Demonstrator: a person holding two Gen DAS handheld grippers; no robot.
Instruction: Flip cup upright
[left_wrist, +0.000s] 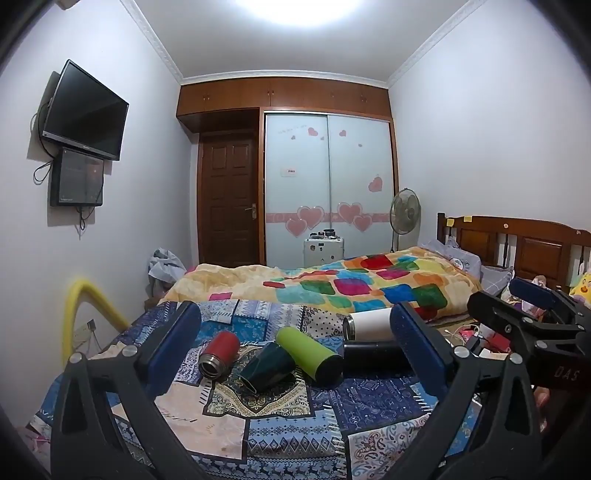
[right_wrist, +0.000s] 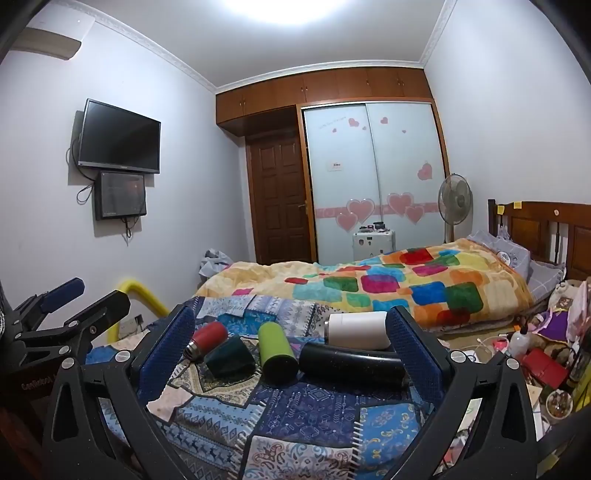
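Observation:
Several cups lie on their sides on a blue patchwork cloth (left_wrist: 369, 402): a red flask (left_wrist: 218, 353), a dark green cup (left_wrist: 266, 366), a lime green tumbler (left_wrist: 309, 352), a black flask (left_wrist: 373, 357) and a white flask (left_wrist: 369, 324). They also show in the right wrist view: the red flask (right_wrist: 207, 340), the dark green cup (right_wrist: 229, 357), the lime tumbler (right_wrist: 276, 351), the black flask (right_wrist: 351, 363) and the white flask (right_wrist: 358, 329). My left gripper (left_wrist: 295, 343) is open and empty, short of the cups. My right gripper (right_wrist: 290, 345) is open and empty, also short of them.
A bed with a colourful blanket (left_wrist: 354, 284) lies behind the cloth. A yellow padded rail (left_wrist: 85, 306) stands at left. Clutter (right_wrist: 535, 350) covers the floor at right. A fan (right_wrist: 455, 201), wardrobe (left_wrist: 328, 184) and door (left_wrist: 229, 199) stand at the far wall.

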